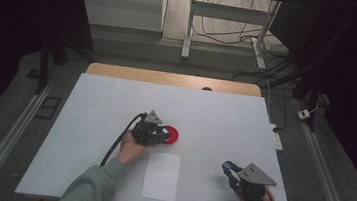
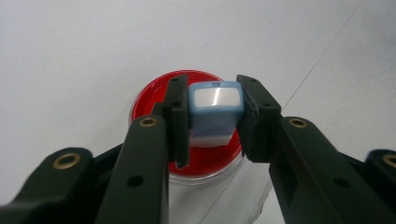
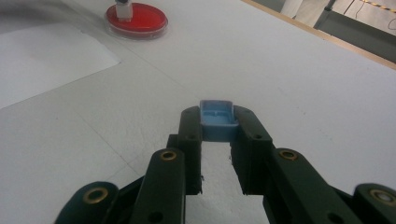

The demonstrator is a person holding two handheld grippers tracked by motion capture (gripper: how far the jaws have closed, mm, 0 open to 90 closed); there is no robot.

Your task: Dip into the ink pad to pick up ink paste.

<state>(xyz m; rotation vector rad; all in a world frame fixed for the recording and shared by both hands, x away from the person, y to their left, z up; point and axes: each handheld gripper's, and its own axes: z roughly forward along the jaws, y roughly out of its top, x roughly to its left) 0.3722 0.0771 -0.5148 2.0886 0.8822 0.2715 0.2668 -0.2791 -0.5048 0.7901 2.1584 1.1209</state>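
Blue-and-white block [image 2: 215, 112] clamped between the left gripper [image 2: 214, 122] jaws, held just over the red dish [image 2: 154, 100], which lies under and behind the fingertips. Blue cap [image 3: 217, 120], hollow side showing, pinched at the tips of the right gripper [image 3: 217, 135], above bare white table [image 3: 303, 84]. Paper sheet [image 1: 161, 175] lies between the two grippers, nearer the person. Dish well apart from the right fingers.

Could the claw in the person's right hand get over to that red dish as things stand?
Probably yes, but not empty: the right claw is shut on a blue cap. Open white table lies between it and the red dish. The left claw already hangs over the dish, holding a stamp, crowding it.
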